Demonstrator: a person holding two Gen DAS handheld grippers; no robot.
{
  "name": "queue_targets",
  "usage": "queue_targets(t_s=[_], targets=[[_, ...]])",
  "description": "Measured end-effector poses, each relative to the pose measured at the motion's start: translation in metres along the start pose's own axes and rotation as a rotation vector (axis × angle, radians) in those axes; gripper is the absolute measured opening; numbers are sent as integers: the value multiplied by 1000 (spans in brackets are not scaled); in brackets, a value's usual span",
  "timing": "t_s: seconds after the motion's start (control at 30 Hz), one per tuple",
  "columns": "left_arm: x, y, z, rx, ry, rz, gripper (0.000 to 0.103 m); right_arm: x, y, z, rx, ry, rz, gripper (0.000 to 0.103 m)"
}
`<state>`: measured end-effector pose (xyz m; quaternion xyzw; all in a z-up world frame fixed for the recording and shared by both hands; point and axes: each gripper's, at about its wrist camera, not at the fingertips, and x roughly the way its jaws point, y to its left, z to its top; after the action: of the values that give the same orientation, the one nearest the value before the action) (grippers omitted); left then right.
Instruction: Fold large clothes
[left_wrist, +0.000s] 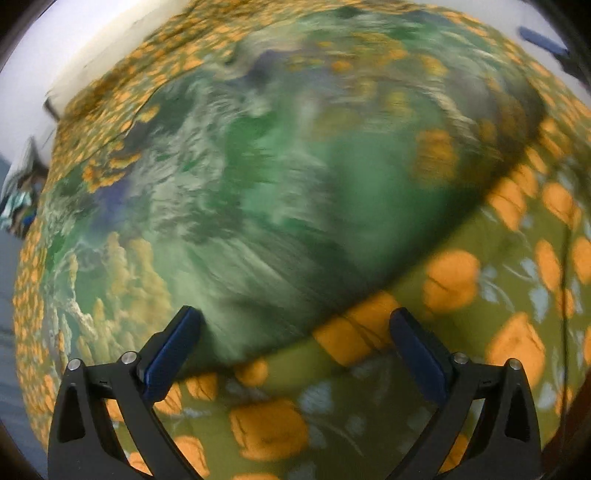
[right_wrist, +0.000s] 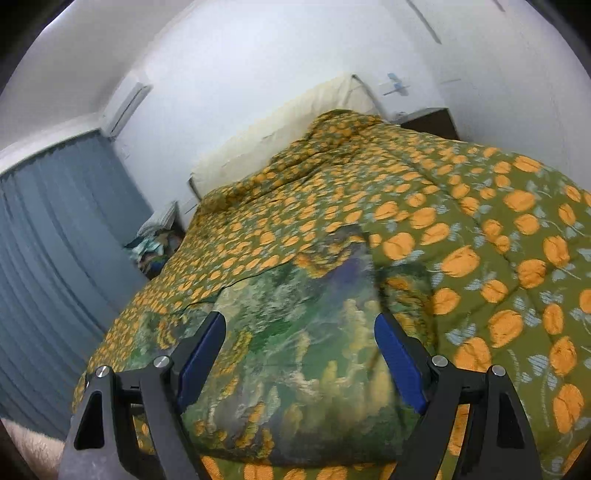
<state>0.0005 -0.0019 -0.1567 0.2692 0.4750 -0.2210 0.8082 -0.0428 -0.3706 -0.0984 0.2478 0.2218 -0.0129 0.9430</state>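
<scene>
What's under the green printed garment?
The green printed garment lies on the orange-flowered bedspread, which shows all around it. Whatever sits beneath its middle is covered, so extra layers can't be ruled out.

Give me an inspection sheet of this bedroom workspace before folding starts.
Surface: bed under olive quilt with orange flowers.
Job's things: green landscape-print garment lying spread on the quilt, blurred.
Clutter: pile of clothes beside the bed.
Grippers: left gripper open over the garment's edge; right gripper open, empty.
Cables: thin dark cord across the quilt.
Surroundings: blue curtain, white wall, air conditioner.
</scene>
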Motion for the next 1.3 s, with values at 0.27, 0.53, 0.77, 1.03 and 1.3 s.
queue_targets(t_s=[0.27, 0.53, 0.77, 1.03, 1.3], targets=[[-45, 8, 33, -161, -177, -179, 102, 10, -66, -16, 319, 105, -11, 89], [15, 5, 50, -118, -137, -159, 103, 48, -60, -35, 311, 254, -7, 94], [11, 2, 43, -69, -127, -172, 103, 69, -65, -47, 311, 344, -18, 79], [0, 27, 69, -109, -85, -238, 102, 67, -63, -43, 286, 355, 12, 52], [-70, 72, 129, -219, -203, -445, 102, 13, 61, -22, -194, 145, -14, 41]])
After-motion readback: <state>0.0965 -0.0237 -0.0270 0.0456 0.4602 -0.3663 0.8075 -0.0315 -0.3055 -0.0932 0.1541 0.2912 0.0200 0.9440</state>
